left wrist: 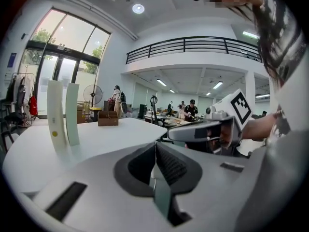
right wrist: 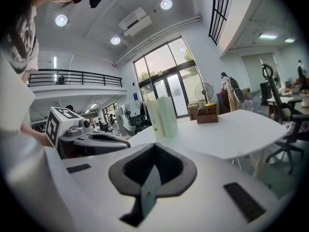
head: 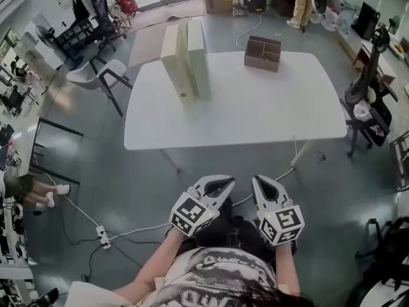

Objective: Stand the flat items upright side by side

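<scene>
One broad white desk [head: 255, 114] fills the middle of the head view. Two tall, pale flat items [head: 176, 62] stand upright on its far left part, side by side, just beside each other. A small brown cardboard box [head: 262, 53] sits near the far edge. Off the desk's near edge, close to the person, the left gripper [head: 220, 185] and right gripper [head: 263, 187] hang level with each other. Each has its fingers [left wrist: 171, 167] pressed fully together with nothing between them.

Left gripper [head: 215, 187] and right gripper [head: 263, 188] sit side by side near the person's lap, jaws closed, both empty.
</scene>
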The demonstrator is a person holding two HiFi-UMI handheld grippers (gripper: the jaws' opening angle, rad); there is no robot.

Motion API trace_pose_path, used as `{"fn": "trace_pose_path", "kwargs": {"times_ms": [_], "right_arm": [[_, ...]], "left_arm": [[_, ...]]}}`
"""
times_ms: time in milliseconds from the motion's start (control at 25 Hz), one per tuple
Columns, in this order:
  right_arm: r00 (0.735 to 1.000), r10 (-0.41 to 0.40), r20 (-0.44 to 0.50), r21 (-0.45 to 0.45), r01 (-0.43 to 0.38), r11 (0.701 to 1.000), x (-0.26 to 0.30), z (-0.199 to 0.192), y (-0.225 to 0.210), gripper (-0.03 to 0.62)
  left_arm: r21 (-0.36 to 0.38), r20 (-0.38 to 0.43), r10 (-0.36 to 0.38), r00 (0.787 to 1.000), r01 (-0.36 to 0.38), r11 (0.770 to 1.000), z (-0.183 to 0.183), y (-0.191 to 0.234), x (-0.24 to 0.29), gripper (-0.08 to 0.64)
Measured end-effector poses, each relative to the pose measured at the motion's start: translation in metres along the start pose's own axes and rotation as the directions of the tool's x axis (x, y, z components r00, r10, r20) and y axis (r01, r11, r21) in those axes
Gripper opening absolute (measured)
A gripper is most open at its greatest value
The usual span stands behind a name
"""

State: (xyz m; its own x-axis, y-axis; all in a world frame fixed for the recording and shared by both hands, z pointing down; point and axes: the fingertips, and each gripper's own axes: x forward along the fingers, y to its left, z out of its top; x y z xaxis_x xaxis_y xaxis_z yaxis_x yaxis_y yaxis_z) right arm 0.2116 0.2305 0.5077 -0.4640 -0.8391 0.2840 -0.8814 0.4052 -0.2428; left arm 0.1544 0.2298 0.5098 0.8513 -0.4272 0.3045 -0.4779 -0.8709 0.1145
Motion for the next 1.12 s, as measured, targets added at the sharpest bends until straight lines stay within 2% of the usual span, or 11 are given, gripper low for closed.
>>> {"fn": "trace_pose_path", "kwargs": {"times_ms": [480,1120], "right_arm": [[0.999,-0.006,-0.032,-0.068,0.004,0.998,-0.005,-0.004,-0.001,-0.005],[0.996,0.033,-0.080,-0.109,-0.042,0.993,0.008,-0.009,0.005,-0.005]], "left_arm": [[0.026,-0.008,-0.047,0.999,0.047,0.999,0.009,-0.016,0.007,0.015],[0.010,-0.036,-0.023,0.999,0.023,1.000,-0.006,-0.011,0.005,0.015]]}}
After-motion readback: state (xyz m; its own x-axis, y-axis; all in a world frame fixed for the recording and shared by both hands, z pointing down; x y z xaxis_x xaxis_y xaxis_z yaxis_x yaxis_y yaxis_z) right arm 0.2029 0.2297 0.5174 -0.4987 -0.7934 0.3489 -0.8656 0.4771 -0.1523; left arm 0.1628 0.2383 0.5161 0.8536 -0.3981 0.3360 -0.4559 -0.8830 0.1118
